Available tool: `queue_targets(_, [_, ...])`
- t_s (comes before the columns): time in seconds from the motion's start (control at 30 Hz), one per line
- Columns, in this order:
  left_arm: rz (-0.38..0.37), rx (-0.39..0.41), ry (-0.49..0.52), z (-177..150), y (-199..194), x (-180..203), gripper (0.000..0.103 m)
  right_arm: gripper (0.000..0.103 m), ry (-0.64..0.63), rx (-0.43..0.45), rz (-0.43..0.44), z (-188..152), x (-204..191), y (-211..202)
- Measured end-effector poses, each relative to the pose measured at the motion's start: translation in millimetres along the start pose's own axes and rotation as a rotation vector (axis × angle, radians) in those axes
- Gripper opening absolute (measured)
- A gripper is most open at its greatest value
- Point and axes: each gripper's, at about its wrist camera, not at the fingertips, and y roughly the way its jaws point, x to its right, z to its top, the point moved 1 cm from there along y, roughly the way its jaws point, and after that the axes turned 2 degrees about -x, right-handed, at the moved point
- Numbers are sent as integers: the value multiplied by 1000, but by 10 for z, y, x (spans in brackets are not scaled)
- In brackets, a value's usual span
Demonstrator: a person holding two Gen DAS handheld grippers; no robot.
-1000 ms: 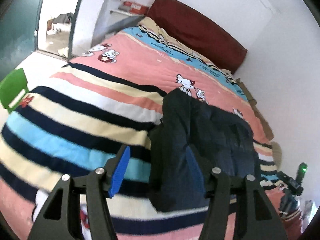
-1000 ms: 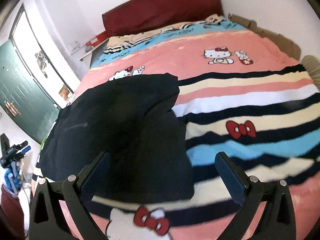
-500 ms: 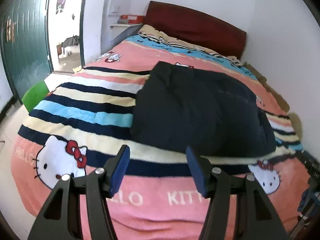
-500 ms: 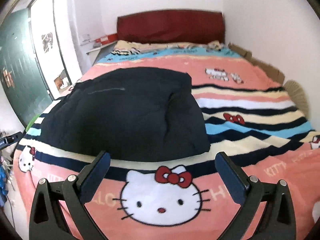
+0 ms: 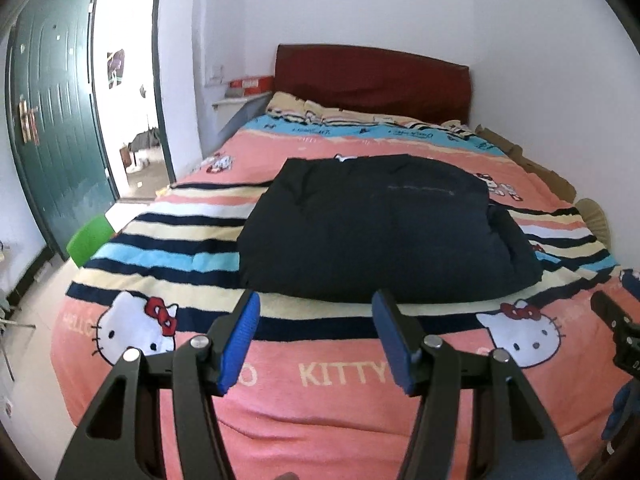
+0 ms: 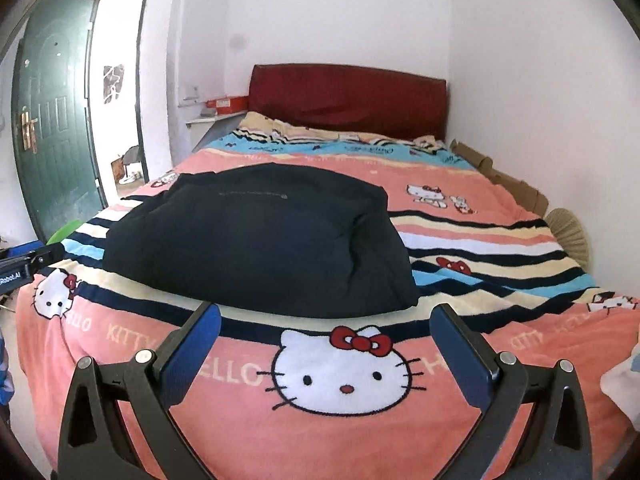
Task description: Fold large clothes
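A dark navy padded jacket (image 5: 384, 228) lies folded into a thick block on the pink striped cartoon-cat blanket (image 5: 320, 376) of the bed; it also fills the left middle of the right wrist view (image 6: 260, 240). My left gripper (image 5: 316, 312) hovers near the foot of the bed, short of the jacket's near edge, open with nothing between its blue pads. My right gripper (image 6: 326, 320) is open wider, also empty, over the blanket's cat face and short of the jacket.
A dark red headboard (image 5: 372, 76) stands against the far wall. A green door (image 5: 56, 132) and an open doorway are on the left, with a green chair (image 5: 90, 234) by the bed's corner. Cardboard (image 6: 516, 184) lines the right wall side. The other gripper's body (image 5: 616, 324) shows at the right edge.
Both grippers have drawn back from over the jacket to the foot of the bed and levelled out. The jacket now lies folded ahead of them, untouched.
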Motion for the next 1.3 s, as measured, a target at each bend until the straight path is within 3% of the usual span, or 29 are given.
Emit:
queue_targets(0.47, [-3, 64, 45, -76, -246, 230, 57, 103, -27, 80, -12, -8, -72, -299])
queue_targets(1.3, [7, 64, 46, -168, -134, 262, 57, 103, -5, 38, -20, -116, 4, -132])
